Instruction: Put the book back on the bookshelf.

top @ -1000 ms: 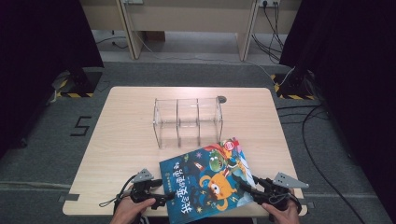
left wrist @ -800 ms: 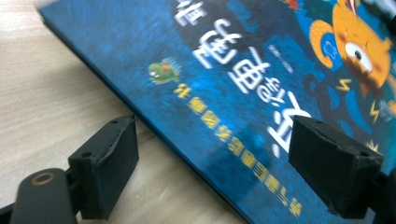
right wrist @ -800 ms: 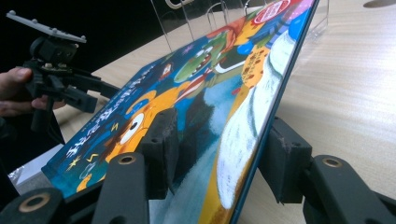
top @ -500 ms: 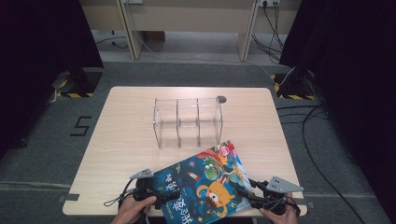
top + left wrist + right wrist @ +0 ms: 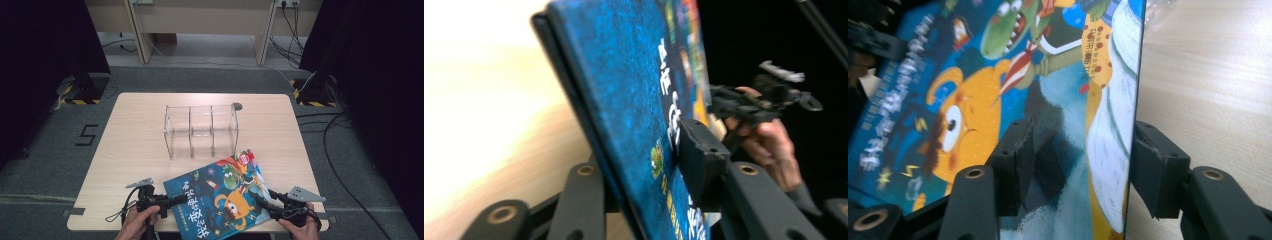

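A blue picture book [image 5: 217, 197] with cartoon monsters on its cover is held tilted over the table's near edge. My left gripper [image 5: 177, 201] grips its left edge. In the left gripper view one pad [image 5: 699, 155] presses on the cover [image 5: 634, 100] and the other jaw is behind the book; these jaws have just been closing. My right gripper [image 5: 262, 201] is at the book's right edge. In the right gripper view that edge [image 5: 1108, 125] lies between the jaws [image 5: 1085, 160] with both pads against it. These jaws have just been opening a little, with the book still between them.
A clear plastic organizer [image 5: 200, 130] with three compartments stands on the middle of the wooden table [image 5: 135, 135], just beyond the book. A small dark round fitting [image 5: 237, 106] sits behind it. Cables and striped stand bases lie on the floor around the table.
My left gripper's jaws have closed onto the book's left edge. The book has turned slightly, with its left corner a little lower and further left. Both hands have stayed roughly where they were.
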Action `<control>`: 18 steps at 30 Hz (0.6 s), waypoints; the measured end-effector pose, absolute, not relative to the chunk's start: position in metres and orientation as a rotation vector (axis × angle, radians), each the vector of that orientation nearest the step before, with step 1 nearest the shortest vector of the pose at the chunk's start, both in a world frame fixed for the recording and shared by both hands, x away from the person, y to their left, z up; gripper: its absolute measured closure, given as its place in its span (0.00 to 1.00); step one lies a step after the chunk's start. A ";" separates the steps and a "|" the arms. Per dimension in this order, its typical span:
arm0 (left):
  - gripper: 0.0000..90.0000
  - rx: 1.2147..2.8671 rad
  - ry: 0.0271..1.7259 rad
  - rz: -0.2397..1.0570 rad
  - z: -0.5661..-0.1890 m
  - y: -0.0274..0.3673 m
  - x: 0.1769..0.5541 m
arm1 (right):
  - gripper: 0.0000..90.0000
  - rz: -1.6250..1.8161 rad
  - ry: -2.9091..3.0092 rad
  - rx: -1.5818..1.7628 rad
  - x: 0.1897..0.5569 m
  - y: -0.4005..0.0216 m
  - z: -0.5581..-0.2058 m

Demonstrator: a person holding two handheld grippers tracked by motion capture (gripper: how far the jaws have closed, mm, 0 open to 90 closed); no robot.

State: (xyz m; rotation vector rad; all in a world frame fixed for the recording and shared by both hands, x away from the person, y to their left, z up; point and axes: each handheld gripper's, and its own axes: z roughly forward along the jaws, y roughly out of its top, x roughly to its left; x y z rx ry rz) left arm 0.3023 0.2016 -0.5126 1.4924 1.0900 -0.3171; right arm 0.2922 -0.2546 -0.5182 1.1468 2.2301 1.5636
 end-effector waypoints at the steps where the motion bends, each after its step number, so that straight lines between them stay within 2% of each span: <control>1: 0.77 1.492 1.090 -0.317 -0.513 0.202 0.302 | 0.51 1.564 2.230 1.147 0.292 -0.255 -0.518; 2: 0.81 1.455 1.087 -0.341 -0.510 0.201 0.302 | 0.50 1.551 2.241 1.185 0.297 -0.254 -0.522; 6: 0.86 1.355 1.118 -0.383 -0.501 0.200 0.304 | 0.50 1.538 2.234 1.192 0.300 -0.252 -0.517; 13: 0.87 1.330 1.183 -0.378 -0.485 0.195 0.305 | 0.48 1.506 2.226 1.236 0.304 -0.251 -0.516; 17: 0.86 1.328 1.224 -0.360 -0.480 0.191 0.308 | 0.45 1.444 2.219 1.194 0.303 -0.247 -0.514; 18: 0.86 1.325 1.233 -0.357 -0.477 0.191 0.309 | 0.38 1.423 2.203 1.190 0.301 -0.246 -0.514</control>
